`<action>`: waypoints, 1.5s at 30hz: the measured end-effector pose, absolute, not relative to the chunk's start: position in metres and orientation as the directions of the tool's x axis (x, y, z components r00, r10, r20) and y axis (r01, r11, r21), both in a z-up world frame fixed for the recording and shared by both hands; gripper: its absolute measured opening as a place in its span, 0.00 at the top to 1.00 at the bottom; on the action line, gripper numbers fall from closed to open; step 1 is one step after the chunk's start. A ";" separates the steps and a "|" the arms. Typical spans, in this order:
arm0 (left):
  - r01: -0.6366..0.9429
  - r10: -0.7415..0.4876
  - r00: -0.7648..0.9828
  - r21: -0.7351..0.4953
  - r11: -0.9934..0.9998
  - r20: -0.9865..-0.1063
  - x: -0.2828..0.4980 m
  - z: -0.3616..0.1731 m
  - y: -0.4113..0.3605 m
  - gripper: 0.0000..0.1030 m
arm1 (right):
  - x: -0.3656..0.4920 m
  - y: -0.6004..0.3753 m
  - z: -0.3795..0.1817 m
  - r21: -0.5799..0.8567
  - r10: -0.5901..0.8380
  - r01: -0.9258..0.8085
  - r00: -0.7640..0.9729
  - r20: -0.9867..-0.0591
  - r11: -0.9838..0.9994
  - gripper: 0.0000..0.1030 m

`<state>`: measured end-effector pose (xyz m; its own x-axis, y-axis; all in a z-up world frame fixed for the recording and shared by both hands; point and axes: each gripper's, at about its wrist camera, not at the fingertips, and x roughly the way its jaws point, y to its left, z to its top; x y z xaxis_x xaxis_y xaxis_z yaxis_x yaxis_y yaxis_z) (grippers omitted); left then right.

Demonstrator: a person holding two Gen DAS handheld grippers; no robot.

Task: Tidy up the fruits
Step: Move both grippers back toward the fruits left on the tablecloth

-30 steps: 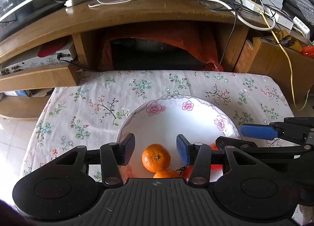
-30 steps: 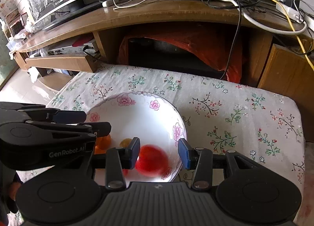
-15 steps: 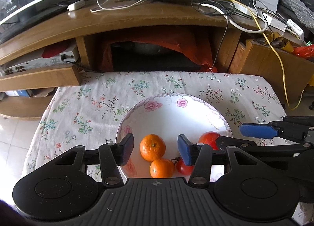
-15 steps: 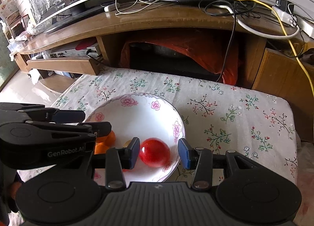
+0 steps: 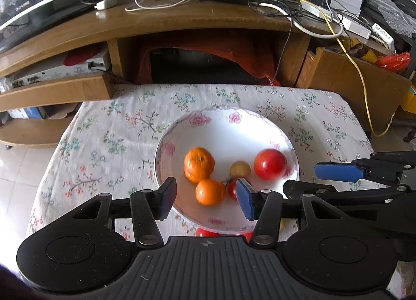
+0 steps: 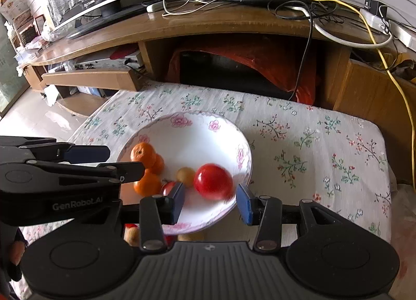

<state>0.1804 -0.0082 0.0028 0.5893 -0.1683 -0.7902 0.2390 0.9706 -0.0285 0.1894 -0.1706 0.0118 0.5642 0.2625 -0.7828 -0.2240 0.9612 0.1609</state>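
Note:
A white floral bowl [image 5: 260, 131] [image 6: 197, 141] sits on the flowered tablecloth. It holds two oranges [image 5: 199, 164] [image 5: 209, 191], a big red tomato [image 5: 270, 164] [image 6: 213, 181], a small yellowish fruit [image 5: 240, 168] [image 6: 185, 176] and a small red fruit [image 5: 232, 188] [image 6: 168, 187]. My left gripper [image 5: 206, 197] is open and empty above the bowl's near rim. My right gripper [image 6: 210, 199] is open and empty, just behind the tomato. More fruit shows under the bowl's near edge [image 6: 131, 232].
The flowered table [image 5: 109, 138] stands against a wooden TV bench [image 5: 182, 21] with cables, a router and a screen. Tiled floor [image 5: 15, 164] lies to the left. A wooden cabinet [image 5: 358, 84] stands at the right.
Both grippers have pulled back and up from the bowl. The red tomato, between the right fingers before, now lies free in the bowl. More fruits in the bowl have come into view.

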 end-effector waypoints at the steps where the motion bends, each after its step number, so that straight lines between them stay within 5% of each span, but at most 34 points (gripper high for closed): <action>1: 0.240 -0.169 0.589 -0.029 0.970 -0.790 0.178 0.003 -0.007 0.42 | 0.187 -0.170 0.012 0.161 0.265 -0.228 0.562 -0.783 0.960 0.56; 8: 0.260 -0.192 0.571 -0.046 0.965 -0.798 0.160 -0.001 -0.004 0.40 | 0.169 -0.167 0.011 0.162 0.281 -0.257 0.546 -0.790 0.953 0.56; 10: 0.271 -0.214 0.562 -0.067 0.960 -0.799 0.155 -0.002 -0.003 0.32 | 0.164 -0.167 0.010 0.160 0.283 -0.265 0.538 -0.794 0.951 0.56; 45: 0.416 -0.232 0.454 -0.026 0.909 -0.860 0.123 -0.048 -0.005 0.30 | 0.169 -0.162 -0.051 0.095 0.341 -0.451 0.505 -0.793 0.887 0.56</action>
<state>0.1233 -0.0049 -0.0480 0.4539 -0.2323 -0.8602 0.4157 0.9091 -0.0262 0.1690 -0.1620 -0.0506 0.5045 0.3413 -0.7931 -0.4511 0.8874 0.0950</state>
